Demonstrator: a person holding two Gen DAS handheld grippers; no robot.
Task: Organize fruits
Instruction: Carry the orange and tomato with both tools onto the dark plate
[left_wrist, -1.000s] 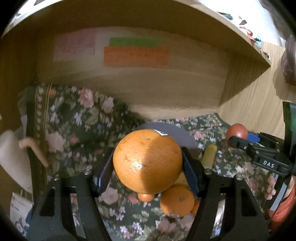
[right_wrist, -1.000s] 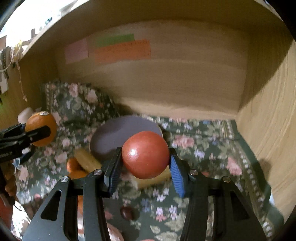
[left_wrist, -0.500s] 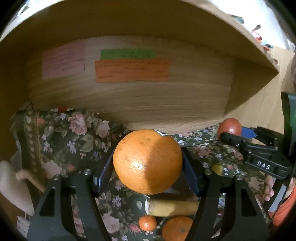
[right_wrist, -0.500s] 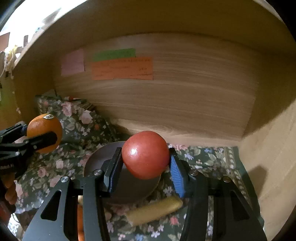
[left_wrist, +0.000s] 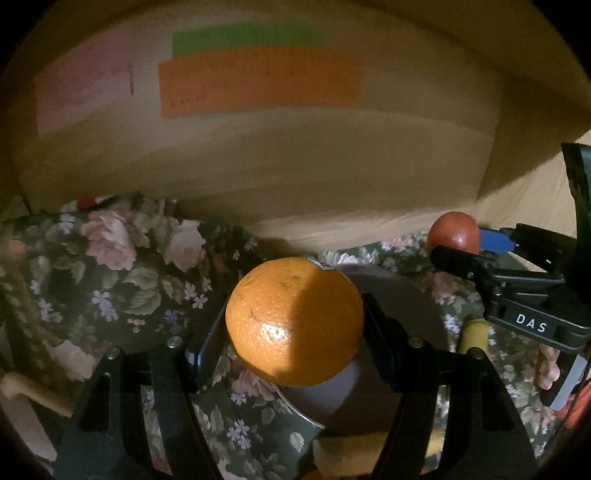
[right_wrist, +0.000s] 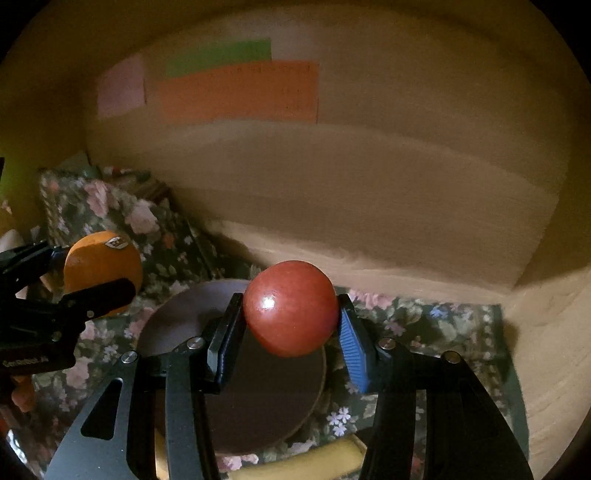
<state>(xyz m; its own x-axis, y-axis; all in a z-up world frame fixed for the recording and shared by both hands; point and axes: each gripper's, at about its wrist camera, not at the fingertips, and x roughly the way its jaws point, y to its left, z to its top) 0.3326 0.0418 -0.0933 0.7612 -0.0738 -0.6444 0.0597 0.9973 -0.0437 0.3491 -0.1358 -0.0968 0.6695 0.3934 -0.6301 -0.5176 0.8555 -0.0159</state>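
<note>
Inside a dim wooden shelf nook, two hand-held grippers each carry a piece of fruit above a dark floral cloth (left_wrist: 110, 280). Seen from the left wrist camera, the left gripper (left_wrist: 295, 325) is clamped on a large orange (left_wrist: 294, 320), its two black fingers pressing the fruit's sides. A small sticker sits near the top of the orange. Just behind and below the orange lies a round grey plate (left_wrist: 406, 306) resting on the cloth.

At the right edge of that same view, the right gripper (left_wrist: 458, 240) appears side-on, closed around a red apple (left_wrist: 453, 232), with white letters reading DAS on its black body. A yellowish banana (left_wrist: 476, 334) shows beside the plate, partly hidden by the gripper.

From the right wrist camera, the right gripper (right_wrist: 291, 325) is squeezing the red apple (right_wrist: 290, 308) between one black pad and one blue pad (right_wrist: 352, 343). The apple hangs over the plate (right_wrist: 266, 398), which looks darker and browner here. This view shows more of the plate's face than the left view does. The banana (right_wrist: 314, 461) lies along the bottom edge, in front of the plate.

To the left in this view, the left gripper (right_wrist: 99, 269) holds the orange (right_wrist: 101, 271), above the cloth beside the plate's left rim.

On the wooden back wall (right_wrist: 369, 177) are pink, green and orange paper notes (right_wrist: 240, 92); their writing is too blurred to read.
</note>
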